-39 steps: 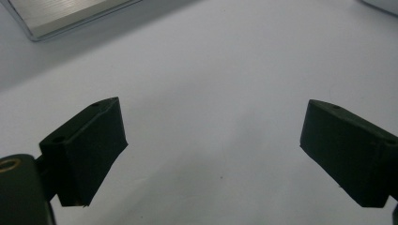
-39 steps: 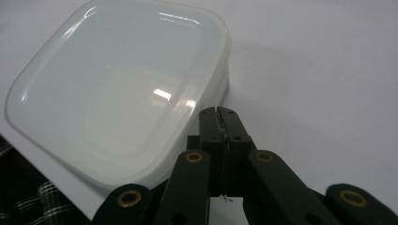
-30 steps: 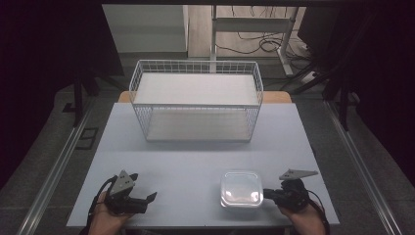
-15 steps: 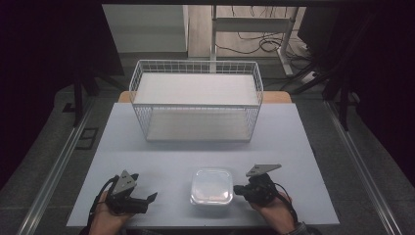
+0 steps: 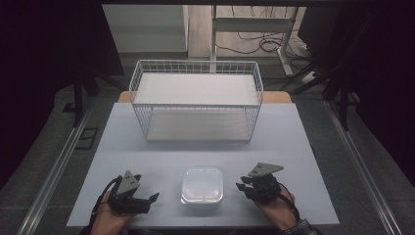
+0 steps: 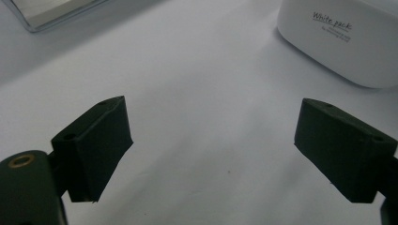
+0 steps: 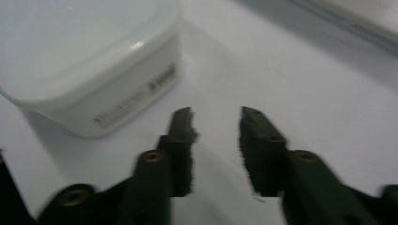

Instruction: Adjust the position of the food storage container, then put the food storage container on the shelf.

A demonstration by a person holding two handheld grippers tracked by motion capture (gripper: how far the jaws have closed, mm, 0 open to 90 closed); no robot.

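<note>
Lidded white plastic container (image 5: 202, 185) sits near the table's (image 5: 293, 147) front edge, between the open left gripper (image 5: 142, 203) and the right gripper (image 5: 243, 186), whose empty jaws have just been opening. Probably light, rigid, smooth-walled; grip opposite sides.

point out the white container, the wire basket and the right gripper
white container (image 5: 202, 185), high view, middle of its lid
wire basket (image 5: 195, 107), high view, front top rim
right gripper (image 5: 241, 186), high view, between its fingertips, beside the container
</note>
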